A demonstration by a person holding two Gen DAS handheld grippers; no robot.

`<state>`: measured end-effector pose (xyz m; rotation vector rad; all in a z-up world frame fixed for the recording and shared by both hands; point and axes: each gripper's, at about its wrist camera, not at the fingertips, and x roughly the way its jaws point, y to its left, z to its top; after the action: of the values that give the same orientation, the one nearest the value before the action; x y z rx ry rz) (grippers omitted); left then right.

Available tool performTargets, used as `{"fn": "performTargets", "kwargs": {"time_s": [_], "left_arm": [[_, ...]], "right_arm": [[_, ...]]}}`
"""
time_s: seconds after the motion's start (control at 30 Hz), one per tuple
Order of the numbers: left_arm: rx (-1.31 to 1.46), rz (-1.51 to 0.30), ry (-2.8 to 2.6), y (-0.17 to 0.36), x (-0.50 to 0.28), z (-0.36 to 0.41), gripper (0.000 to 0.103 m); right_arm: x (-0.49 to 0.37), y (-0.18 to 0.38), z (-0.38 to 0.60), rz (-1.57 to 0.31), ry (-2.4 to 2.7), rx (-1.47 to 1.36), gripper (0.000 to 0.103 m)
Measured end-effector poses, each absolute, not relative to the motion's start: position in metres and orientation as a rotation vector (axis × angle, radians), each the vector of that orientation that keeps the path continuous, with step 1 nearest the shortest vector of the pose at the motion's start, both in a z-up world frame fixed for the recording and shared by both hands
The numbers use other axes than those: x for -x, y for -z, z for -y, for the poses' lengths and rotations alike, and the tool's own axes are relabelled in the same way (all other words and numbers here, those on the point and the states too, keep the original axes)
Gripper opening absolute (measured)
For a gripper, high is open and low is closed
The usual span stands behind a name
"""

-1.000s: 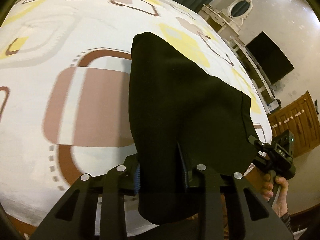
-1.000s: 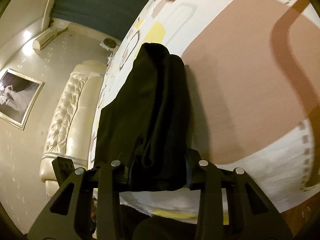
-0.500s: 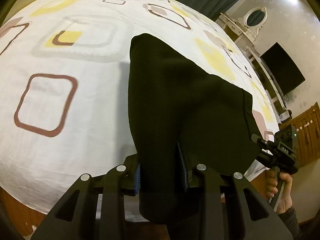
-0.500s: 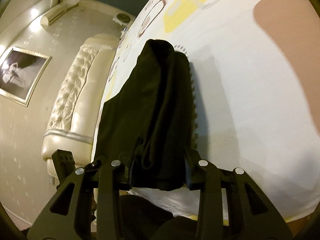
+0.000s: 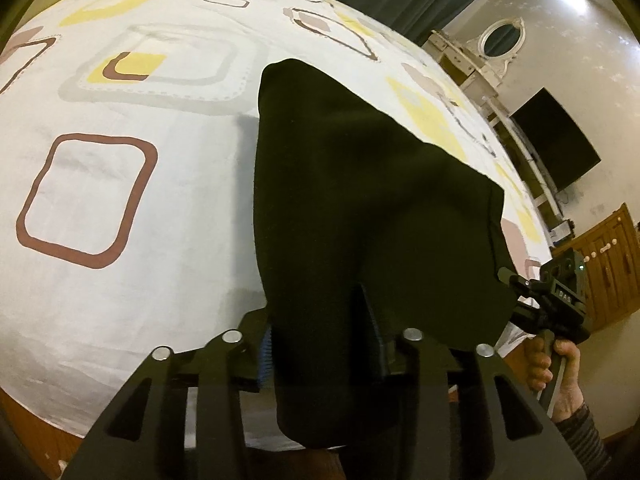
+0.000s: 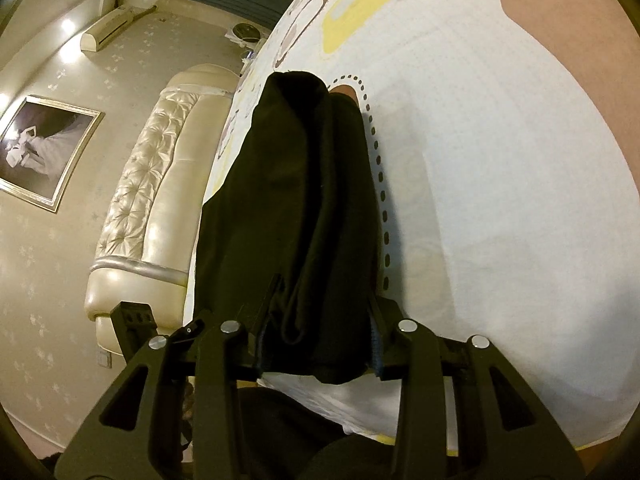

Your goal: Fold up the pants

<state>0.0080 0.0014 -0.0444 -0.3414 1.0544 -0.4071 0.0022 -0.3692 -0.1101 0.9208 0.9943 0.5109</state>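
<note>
The black pants (image 5: 360,200) hang as a folded dark sheet above the bed's patterned white cover (image 5: 140,200). My left gripper (image 5: 320,344) is shut on one corner of the pants, and cloth drapes over its fingers. My right gripper (image 6: 316,344) is shut on the other bunched corner of the pants (image 6: 304,208). It also shows in the left wrist view (image 5: 560,304), held by a hand at the right end of the cloth. Both pairs of fingertips are hidden by fabric.
The bed cover has brown and yellow squares. A cream tufted headboard (image 6: 152,200) and a framed picture (image 6: 44,152) lie left in the right wrist view. A dark TV (image 5: 556,144), a dresser with an oval mirror (image 5: 500,40) and a wooden cabinet (image 5: 608,264) stand at the right.
Both grippers have carried the pants across the bed: the big brown square slid out of both views and other patterns came in. The grips have not changed.
</note>
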Motion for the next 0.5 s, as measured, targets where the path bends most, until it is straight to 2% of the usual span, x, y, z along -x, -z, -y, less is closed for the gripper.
{"fn": "performTargets", "kwargs": {"time_s": [0.1, 0.17, 0.27, 0.5], "left_arm": [[0.360, -1.044, 0.440, 0.043, -0.006, -0.010, 0.058], [0.375, -1.016, 0.462, 0.036, -0.005, -0.015, 0.072], [0.410, -0.960, 0.497, 0.025, -0.010, -0.030, 0.076], [0.518, -1.020, 0.495, 0.049, -0.069, -0.035, 0.076]], "right_arm": [[-0.002, 0.109, 0.373, -0.991, -0.531, -0.949, 0.047], [-0.002, 0.106, 0.377, -0.993, -0.537, -0.956, 0.055], [-0.004, 0.095, 0.390, -0.953, -0.514, -0.941, 0.068], [-0.053, 0.097, 0.407, -0.934, -0.503, -0.977, 0.070]]}}
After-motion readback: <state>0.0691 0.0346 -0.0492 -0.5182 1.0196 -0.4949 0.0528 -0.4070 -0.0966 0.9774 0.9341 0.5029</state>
